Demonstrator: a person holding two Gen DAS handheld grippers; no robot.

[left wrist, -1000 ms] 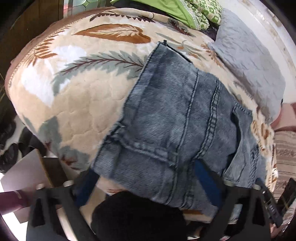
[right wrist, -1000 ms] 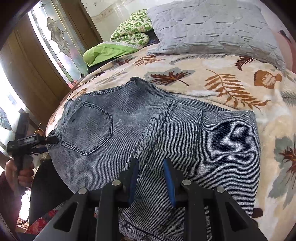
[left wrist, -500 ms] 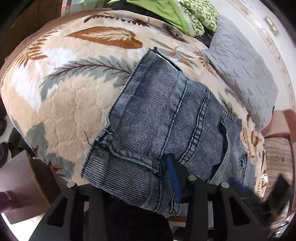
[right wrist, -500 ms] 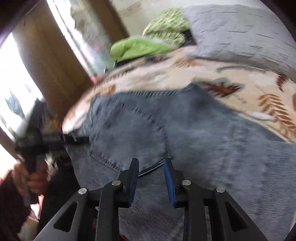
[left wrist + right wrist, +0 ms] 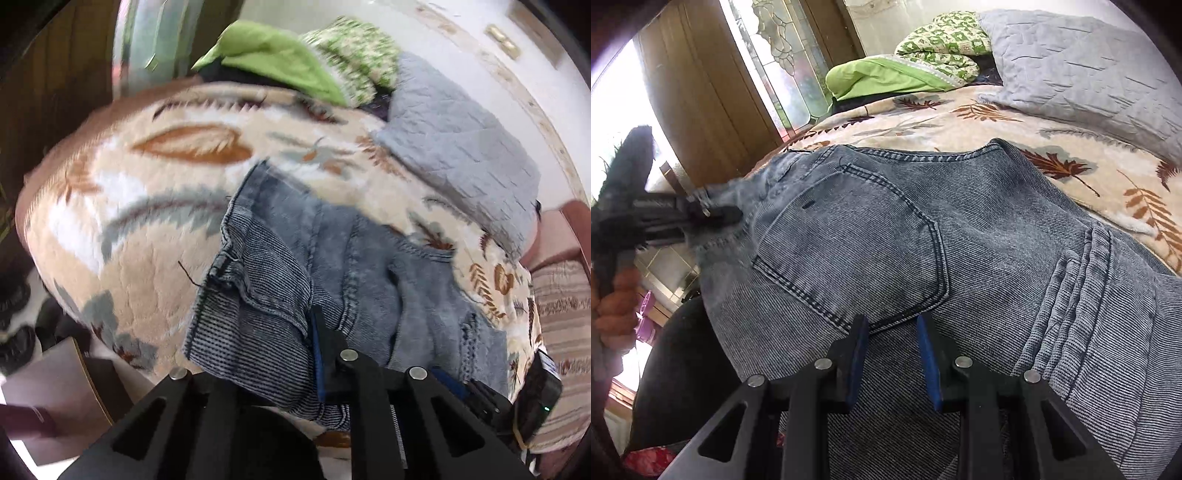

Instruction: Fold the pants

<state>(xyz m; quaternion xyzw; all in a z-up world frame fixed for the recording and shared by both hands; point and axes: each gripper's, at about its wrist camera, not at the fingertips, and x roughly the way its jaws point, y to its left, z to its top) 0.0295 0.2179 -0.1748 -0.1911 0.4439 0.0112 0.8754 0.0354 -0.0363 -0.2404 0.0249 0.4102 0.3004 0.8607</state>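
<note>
Left wrist view is showing the left gripper [image 5: 317, 354] clamping the waistband edge of the jeans [image 5: 332, 266], its jaws having just been closing on the denim; motion is blurring the leaf-print blanket [image 5: 122, 236]. Rightward, the right gripper [image 5: 892, 354] is hovering over the back pocket [image 5: 857, 251], jaws slightly apart, gripping nothing.

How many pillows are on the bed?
1 that clearly looks like a pillow: the gray quilted pillow at the far end of the bed. Beside it lies a bundle of green bedding, which might hide another.
</note>
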